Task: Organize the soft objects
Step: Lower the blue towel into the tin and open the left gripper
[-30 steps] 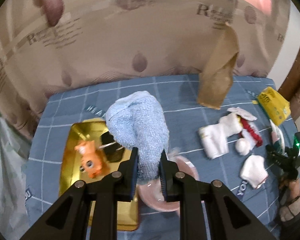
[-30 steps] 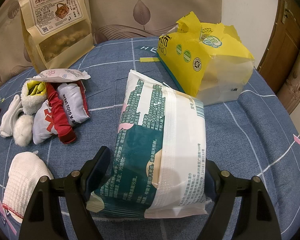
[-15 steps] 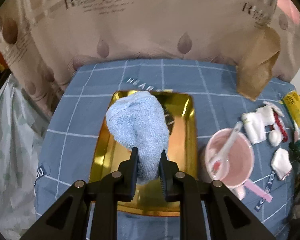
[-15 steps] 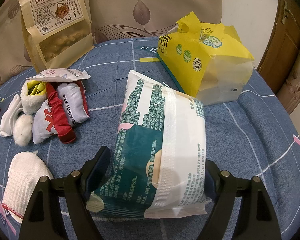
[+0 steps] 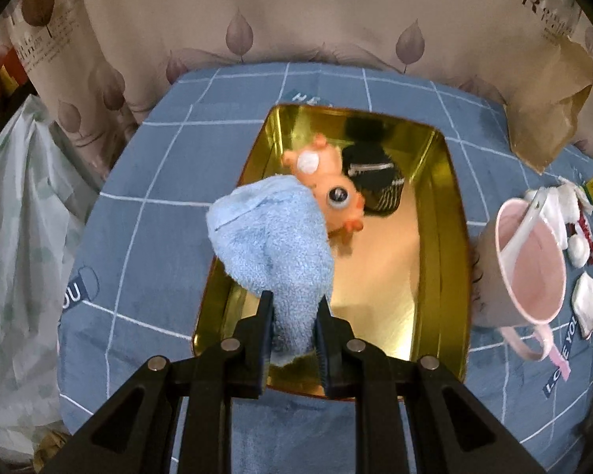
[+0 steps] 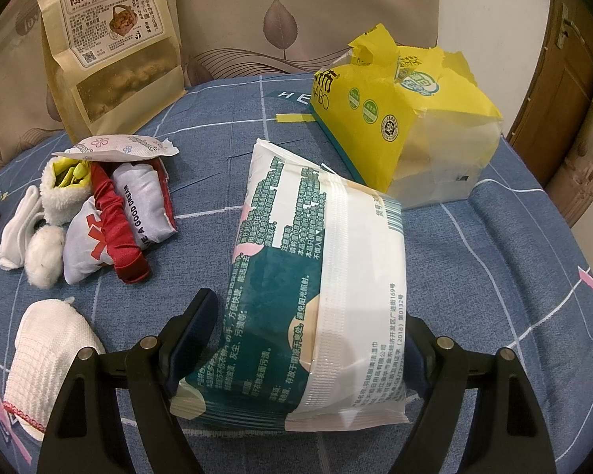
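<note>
The left gripper (image 5: 292, 320) is clamped narrowly on a fluffy light-blue towel (image 5: 272, 249) above the shiny gold rectangular tray (image 5: 446, 213), hiding part of one orange plush toy (image 5: 328, 185); a dark item behind is unclear. The right gripper (image 6: 308, 339), jaws wide, holds one teal-and-white wet-wipes pack (image 6: 304, 276) over the blue checked cloth (image 6: 494, 268).

We see a fluffy light-blue towel (image 5: 274, 245) bunched, hanging over the gold tray's (image 5: 452, 213) left edge | an orange toy (image 5: 328, 189) lying inside | a wipes pack (image 6: 316, 296) flat on the blue cloth (image 6: 494, 276).
</note>
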Tool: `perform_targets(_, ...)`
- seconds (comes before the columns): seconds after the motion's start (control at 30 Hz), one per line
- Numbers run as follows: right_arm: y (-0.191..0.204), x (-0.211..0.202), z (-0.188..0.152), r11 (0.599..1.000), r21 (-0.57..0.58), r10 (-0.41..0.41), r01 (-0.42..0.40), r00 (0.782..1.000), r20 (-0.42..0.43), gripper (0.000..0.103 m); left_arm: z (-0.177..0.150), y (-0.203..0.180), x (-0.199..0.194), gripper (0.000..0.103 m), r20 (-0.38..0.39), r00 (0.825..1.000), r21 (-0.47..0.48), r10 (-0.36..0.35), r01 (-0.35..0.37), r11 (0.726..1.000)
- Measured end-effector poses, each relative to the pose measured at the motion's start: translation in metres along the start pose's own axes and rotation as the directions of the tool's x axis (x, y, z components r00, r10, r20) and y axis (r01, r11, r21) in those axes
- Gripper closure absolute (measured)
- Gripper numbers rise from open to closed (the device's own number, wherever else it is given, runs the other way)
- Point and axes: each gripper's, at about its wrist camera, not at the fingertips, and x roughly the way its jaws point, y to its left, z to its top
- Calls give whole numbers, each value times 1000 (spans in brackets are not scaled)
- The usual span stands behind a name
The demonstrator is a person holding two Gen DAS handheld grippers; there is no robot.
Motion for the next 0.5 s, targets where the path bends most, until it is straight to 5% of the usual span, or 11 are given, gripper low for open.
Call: perform_targets(0.5, 1, 0, 0, 1000, -1, -2, 2, 1000, 0, 23, -10, -7, 8, 68, 40, 999, 9, 17, -18, 1000)
